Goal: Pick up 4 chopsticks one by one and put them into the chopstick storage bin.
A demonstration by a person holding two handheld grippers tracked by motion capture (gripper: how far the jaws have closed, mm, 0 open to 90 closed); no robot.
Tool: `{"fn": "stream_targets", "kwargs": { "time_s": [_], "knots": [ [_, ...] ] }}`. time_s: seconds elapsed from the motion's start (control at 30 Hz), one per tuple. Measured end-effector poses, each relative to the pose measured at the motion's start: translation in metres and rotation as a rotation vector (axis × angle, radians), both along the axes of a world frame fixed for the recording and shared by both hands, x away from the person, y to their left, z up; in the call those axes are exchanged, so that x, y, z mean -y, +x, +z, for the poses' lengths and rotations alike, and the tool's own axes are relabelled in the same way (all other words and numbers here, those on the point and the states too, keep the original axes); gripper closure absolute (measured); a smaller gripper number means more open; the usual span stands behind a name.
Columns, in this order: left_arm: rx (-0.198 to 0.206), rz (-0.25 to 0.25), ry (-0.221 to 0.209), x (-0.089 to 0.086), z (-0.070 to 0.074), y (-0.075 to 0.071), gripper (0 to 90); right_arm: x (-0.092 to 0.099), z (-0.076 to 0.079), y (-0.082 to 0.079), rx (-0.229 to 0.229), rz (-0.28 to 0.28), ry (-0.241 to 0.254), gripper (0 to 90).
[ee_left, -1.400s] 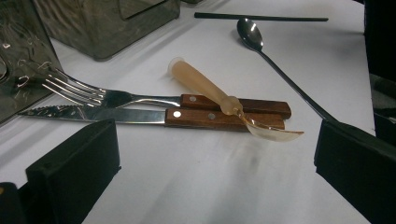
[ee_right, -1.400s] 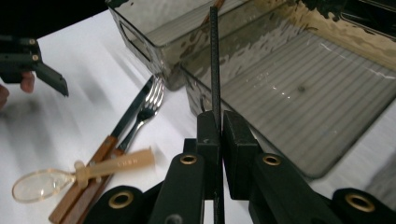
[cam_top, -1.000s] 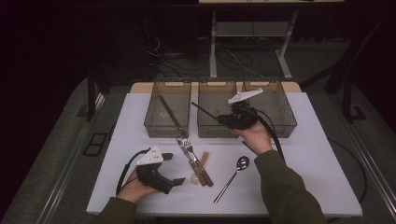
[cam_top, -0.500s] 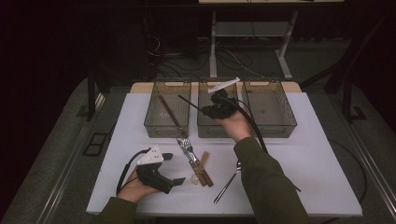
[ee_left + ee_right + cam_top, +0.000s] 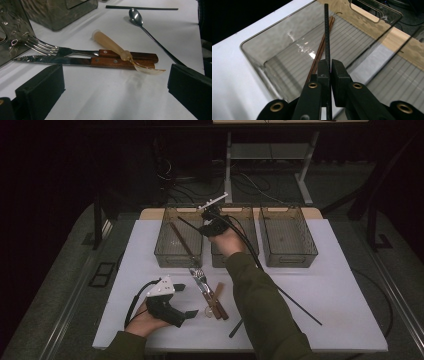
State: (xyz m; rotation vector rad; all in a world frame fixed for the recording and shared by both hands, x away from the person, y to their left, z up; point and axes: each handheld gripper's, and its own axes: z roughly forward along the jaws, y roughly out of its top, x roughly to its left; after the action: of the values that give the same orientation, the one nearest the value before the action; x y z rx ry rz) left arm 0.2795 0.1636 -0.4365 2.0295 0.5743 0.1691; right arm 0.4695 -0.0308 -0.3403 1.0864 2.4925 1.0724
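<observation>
My right gripper (image 5: pixel 206 226) hovers over the left clear bin (image 5: pixel 165 256), shut on a thin black chopstick (image 5: pixel 190 224). In the right gripper view the black chopstick (image 5: pixel 326 32) runs out from between the pads of my right gripper (image 5: pixel 330 64), above two brown chopsticks (image 5: pixel 320 53) that lie in the bin (image 5: pixel 254 57). My left gripper (image 5: pixel 186 300) rests on the table at the front left, open, held by a hand. Its jaws frame the cutlery in front of my left gripper (image 5: pixel 116 77).
A fork (image 5: pixel 47 47), a wood-handled knife (image 5: pixel 50 60), an amber plastic spoon (image 5: pixel 112 46), a metal spoon (image 5: pixel 136 16) and another black chopstick (image 5: pixel 300 307) lie on the white table (image 5: pixel 340 285). Two more clear bins (image 5: pixel 287 235) stand beside the left one.
My right hand has carried the black chopstick leftward, from above the right-hand bins to over the left bin. The left gripper has stayed put.
</observation>
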Motion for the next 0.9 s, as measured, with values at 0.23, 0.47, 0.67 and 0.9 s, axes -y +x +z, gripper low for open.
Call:
{"fn": "stream_targets", "kwargs": {
  "time_s": [0.23,0.47,0.67,0.9],
  "knots": [
    [0.0,-0.001,0.002,0.0,0.0,0.0,0.0,-0.024,-0.002,0.018,-0.009,-0.017,-0.02,85.3],
    [0.001,-0.001,0.002,0.0,0.0,0.0,0.0,-0.045,-0.012,0.033,-0.026,-0.034,-0.039,85.2],
    [0.0,-0.009,-0.003,0.0,0.0,0.0,0.0,-0.059,-0.021,0.043,-0.043,-0.048,-0.055,85.1],
    [-0.007,-0.018,-0.004,0.0,0.0,0.001,0.0,-0.072,-0.026,0.046,-0.047,-0.044,-0.061,84.9]
  ]
}}
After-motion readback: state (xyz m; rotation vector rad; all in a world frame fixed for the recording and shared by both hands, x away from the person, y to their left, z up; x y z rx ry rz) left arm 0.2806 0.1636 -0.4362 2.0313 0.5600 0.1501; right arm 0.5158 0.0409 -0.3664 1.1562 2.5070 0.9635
